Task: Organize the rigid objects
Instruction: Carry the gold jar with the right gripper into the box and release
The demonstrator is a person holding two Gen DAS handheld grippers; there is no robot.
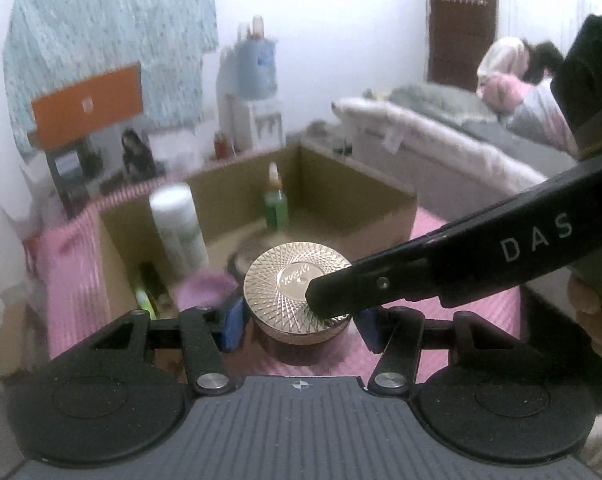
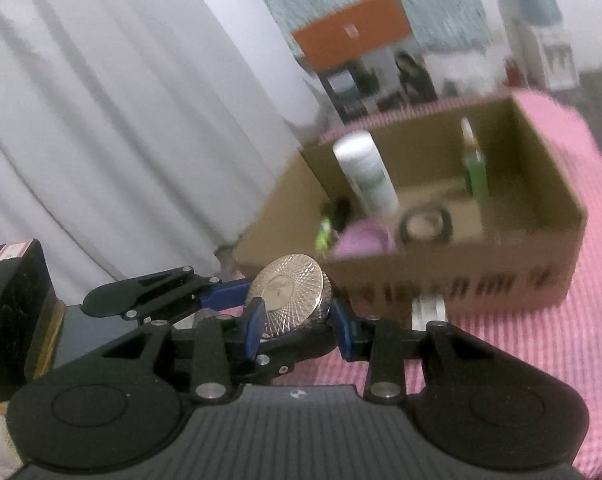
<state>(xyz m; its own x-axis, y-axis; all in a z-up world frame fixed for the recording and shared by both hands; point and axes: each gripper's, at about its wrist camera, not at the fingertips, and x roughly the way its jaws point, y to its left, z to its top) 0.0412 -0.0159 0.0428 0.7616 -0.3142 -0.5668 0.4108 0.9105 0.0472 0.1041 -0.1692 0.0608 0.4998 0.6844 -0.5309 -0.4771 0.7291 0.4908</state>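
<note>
A round jar with an engraved gold lid [image 1: 297, 282] sits between the blue pads of my left gripper [image 1: 299, 326], which is shut on it just in front of an open cardboard box [image 1: 381, 216]. My right gripper [image 2: 297, 330] also closes on the same jar [image 2: 289, 294] from the side; one of its black fingers [image 1: 381, 286] crosses the lid in the left wrist view. The left gripper's fingers [image 2: 221, 294] show in the right wrist view. The box [image 2: 441, 276] holds a white bottle [image 2: 367, 174], a green bottle [image 2: 475, 164], a round compact [image 2: 425, 224] and a pink item [image 2: 363, 240].
The box stands on a pink checked cloth [image 2: 541, 344]. A white curtain [image 2: 121, 120] hangs at the left. Behind are an orange box [image 1: 89, 104], a water dispenser [image 1: 253, 92] and a bed [image 1: 441, 140] with a person on it.
</note>
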